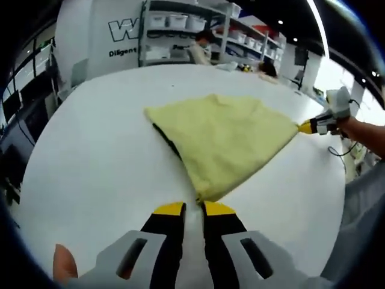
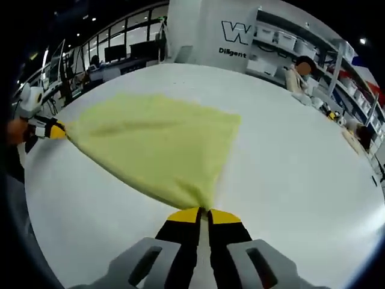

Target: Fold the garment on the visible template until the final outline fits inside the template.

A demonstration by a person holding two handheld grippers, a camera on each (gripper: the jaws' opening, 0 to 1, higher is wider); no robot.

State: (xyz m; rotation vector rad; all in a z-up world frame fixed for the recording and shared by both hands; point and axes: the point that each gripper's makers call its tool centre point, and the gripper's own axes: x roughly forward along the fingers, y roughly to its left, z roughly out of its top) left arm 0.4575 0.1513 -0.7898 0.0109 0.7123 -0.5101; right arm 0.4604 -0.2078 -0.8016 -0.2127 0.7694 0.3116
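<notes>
A pale yellow garment (image 1: 225, 137) lies folded on the white table (image 1: 102, 150), stretched between two corners. My left gripper (image 1: 194, 208) is shut on its near corner, yellow-tipped jaws pinched together. In the left gripper view the right gripper (image 1: 308, 126) holds the far right corner, with a hand behind it. A dark strip, perhaps the template's edge (image 1: 169, 142), peeks out under the garment's left side. In the right gripper view the garment (image 2: 156, 144) spreads ahead, my right gripper (image 2: 203, 213) is shut on its near corner, and the left gripper (image 2: 55, 131) pinches the far left corner.
Shelves with white bins (image 1: 180, 24) stand beyond the table, with a seated person (image 1: 201, 48) by them. A white wall with lettering (image 2: 236, 37) is behind. Desks and windows (image 2: 108, 57) lie at the left. A cable (image 1: 343, 150) runs near the table's right edge.
</notes>
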